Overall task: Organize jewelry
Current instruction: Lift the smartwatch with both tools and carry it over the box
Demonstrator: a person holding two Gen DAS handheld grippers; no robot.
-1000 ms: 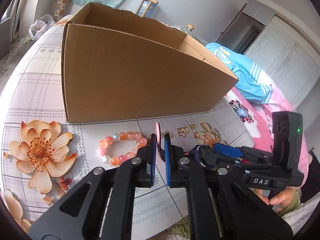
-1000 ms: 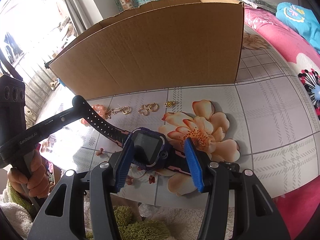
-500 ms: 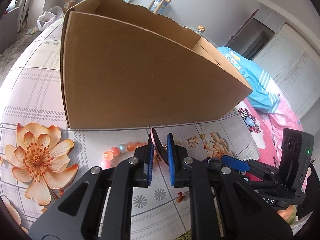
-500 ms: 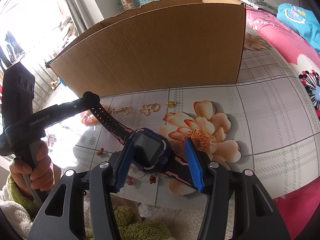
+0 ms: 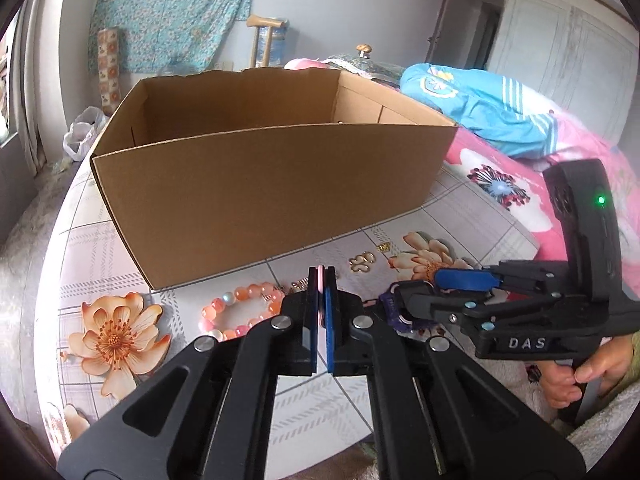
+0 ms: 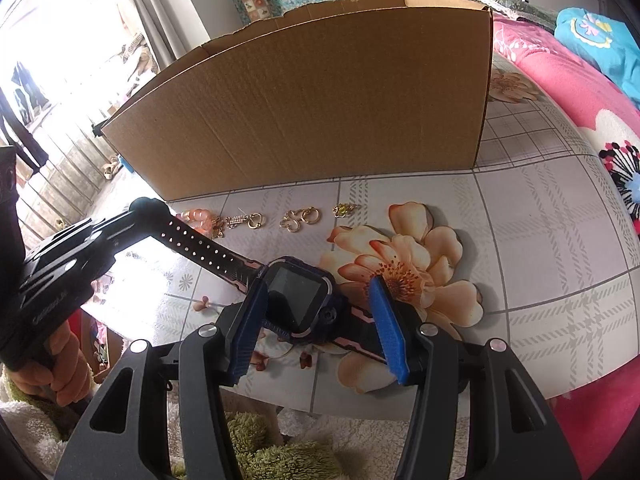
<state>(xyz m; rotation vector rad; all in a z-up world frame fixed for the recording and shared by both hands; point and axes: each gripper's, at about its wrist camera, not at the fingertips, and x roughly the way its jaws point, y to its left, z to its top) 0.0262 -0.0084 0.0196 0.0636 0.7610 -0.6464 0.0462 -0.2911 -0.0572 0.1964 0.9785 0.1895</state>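
A purple smartwatch point(image 6: 298, 296) with a black and pink strap point(image 6: 200, 246) hangs just above the floral table. My right gripper point(image 6: 318, 286) is shut on the watch, with the case and strap base between its blue pads. The strap stretches up and left to my left gripper point(image 6: 150, 208). In the left wrist view my left gripper point(image 5: 320, 276) has its jaws closing tight, and the pink strap edge is pinched between the pads. To its right the right gripper point(image 5: 436, 292) holds the watch. A tall open cardboard box point(image 5: 260, 192) stands behind both grippers.
On the floral tablecloth point(image 5: 80, 240) in front of the box lie an orange bead bracelet point(image 5: 240, 312) and gold charms point(image 6: 300, 218). A pink blanket point(image 6: 560, 80) and a blue garment point(image 5: 480, 108) lie to the right. A person's hand point(image 5: 568, 380) grips the right handle.
My left gripper has risen and rolled level with the strap in it, so the box's inside now shows. Its pads have closed tighter. The right gripper and the watch have stayed put.
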